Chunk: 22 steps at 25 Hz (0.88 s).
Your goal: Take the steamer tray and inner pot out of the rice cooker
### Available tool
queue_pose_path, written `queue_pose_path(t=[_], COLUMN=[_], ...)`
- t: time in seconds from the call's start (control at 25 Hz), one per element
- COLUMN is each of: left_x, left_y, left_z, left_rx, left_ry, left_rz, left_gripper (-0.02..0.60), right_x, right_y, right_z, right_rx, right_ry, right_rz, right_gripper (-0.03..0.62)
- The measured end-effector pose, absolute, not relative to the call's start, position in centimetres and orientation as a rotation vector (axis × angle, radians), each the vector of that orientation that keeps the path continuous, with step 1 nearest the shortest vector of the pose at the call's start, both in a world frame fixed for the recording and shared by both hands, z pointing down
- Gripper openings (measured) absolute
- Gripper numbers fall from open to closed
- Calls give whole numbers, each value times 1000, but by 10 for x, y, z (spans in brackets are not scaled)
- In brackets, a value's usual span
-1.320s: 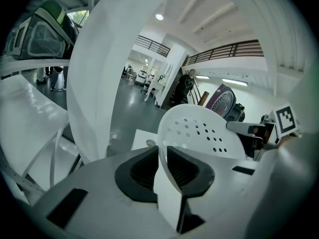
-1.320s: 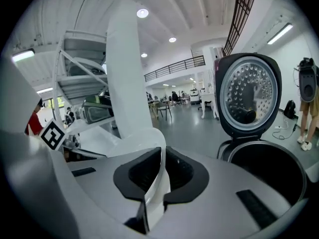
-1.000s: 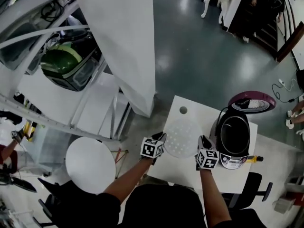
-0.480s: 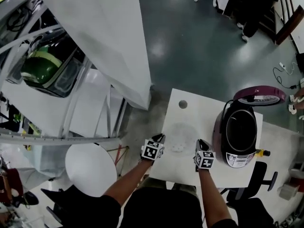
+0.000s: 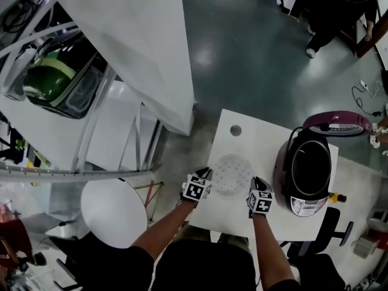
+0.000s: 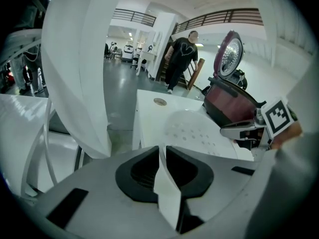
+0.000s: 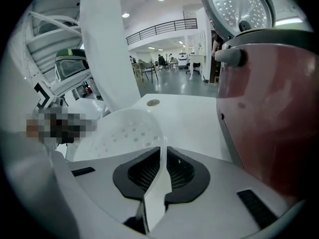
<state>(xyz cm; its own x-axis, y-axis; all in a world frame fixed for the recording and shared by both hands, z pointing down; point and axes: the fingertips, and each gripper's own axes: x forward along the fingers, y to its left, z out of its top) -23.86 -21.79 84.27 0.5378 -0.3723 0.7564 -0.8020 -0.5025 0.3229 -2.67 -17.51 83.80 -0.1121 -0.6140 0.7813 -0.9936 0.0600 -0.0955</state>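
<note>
The white perforated steamer tray (image 5: 231,174) hangs low over the white table (image 5: 260,144), left of the rice cooker; I cannot tell whether it touches the tabletop. My left gripper (image 5: 208,174) is shut on the tray's left rim, a thin white edge between its pads (image 6: 162,152). My right gripper (image 5: 255,181) is shut on the right rim (image 7: 163,153). The tray's dotted bowl (image 6: 195,129) (image 7: 130,130) shows past each pair of jaws. The maroon rice cooker (image 5: 305,173) stands open with its lid (image 5: 337,123) up and the dark inner pot (image 5: 311,167) inside.
A round hole (image 5: 236,130) is in the table's far left corner. A large white slanted panel (image 5: 139,47) and a frame stand to the left, and a round white stool (image 5: 114,212) is near my left arm. A person (image 6: 181,59) stands on the floor beyond.
Both grippers have come down with the steamer tray between them, from above the table to just over its surface. The rice cooker has stayed put.
</note>
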Motion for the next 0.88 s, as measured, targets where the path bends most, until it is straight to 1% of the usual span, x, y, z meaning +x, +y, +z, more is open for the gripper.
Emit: queue_pose_path(t=[0.24,0.32,0.4,0.52,0.68,0.76,0.88], left_x=[-236,-239,-243,-247,-242,-235,-216], left_y=[-222,-218,-215,-217,-215,-212,-208], left_z=[846,847,846,831,799,776,729], left_rx=[2100,2091,2084,2079,2080,2106,2133], left_ry=[-949,-926,-911,-924,-957,-948,-939], left_rz=[827,849,870,842,746,688,525], left_gripper=[38,47,77,106,105,89,64], right_x=[-26,-28,-27,-25,-26,-29,-32], right_y=[-179,-179,-177,-177,-172,-168,-169], right_z=[842,840,830,810,779,759,709], right_rx=[1589,1573,1585,1590,1568,1581,1622], right_ry=[-1795,-1793,-1796,-1836,-1923,-1976,-2094], right_rz=[872,870,884,885,849,836,801], right_gripper=[28,46,60,60,58,51,37])
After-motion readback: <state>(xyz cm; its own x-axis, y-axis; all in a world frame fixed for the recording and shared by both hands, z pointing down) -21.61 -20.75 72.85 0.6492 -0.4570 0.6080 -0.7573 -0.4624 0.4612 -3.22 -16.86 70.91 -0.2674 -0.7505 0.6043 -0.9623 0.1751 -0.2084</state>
